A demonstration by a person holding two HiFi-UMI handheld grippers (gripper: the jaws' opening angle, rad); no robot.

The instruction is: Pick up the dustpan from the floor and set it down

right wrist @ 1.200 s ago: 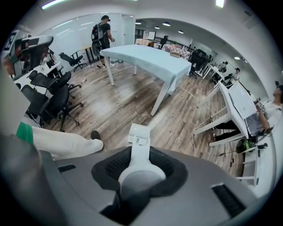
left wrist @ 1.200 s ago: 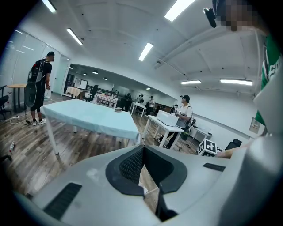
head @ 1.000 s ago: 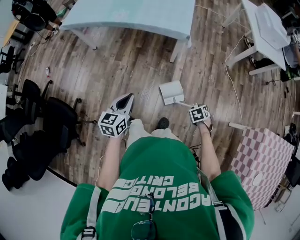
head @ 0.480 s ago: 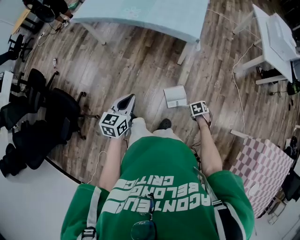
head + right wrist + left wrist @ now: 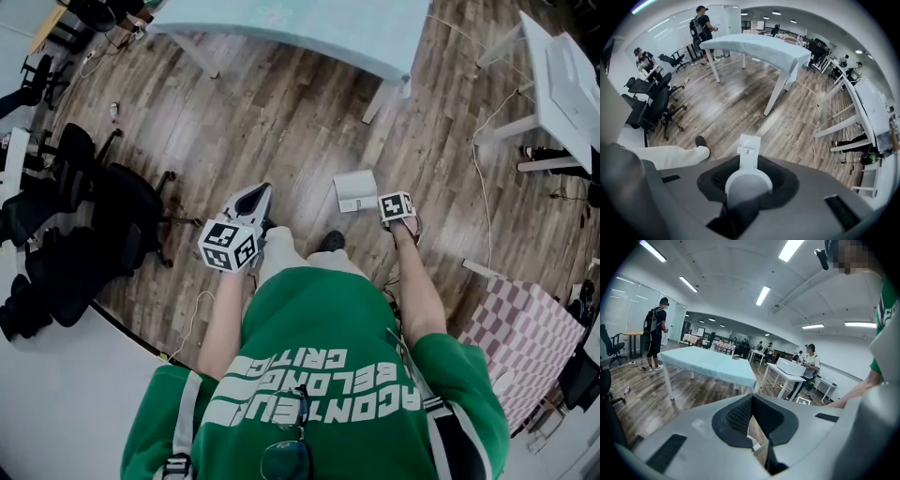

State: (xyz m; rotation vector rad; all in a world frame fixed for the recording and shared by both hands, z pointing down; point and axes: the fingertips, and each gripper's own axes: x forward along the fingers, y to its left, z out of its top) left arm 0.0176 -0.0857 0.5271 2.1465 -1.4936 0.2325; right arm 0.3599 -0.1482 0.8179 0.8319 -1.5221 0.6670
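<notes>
The white plastic dustpan (image 5: 355,190) hung straight below the right gripper (image 5: 745,178), which pointed down at the grey-brown plank floor (image 5: 281,131). In the right gripper view we saw its rounded handle end filling the space between the jaws, and its flat stem running away to the pan far beneath, near the person's dark shoe (image 5: 329,242). In the head view the pan showed as a pale rectangle just left of that gripper's marker cube (image 5: 396,206). Whether its lower edge touched the boards we could not tell. Against the picture from a second before, the cube looked smaller and sat higher in the head view, closer to the pan. The hand had sunk toward the floor, with the dustpan going down with it. The left gripper (image 5: 751,399) had kept its place beside the person's knee. The right gripper's jaws stood roughly half apart, their black pads clamped on either side of the handle — a firm grasp on the dustpan. The left gripper's jaws met at the tips with nothing between them, only a sliver of floor showing behind.
</notes>
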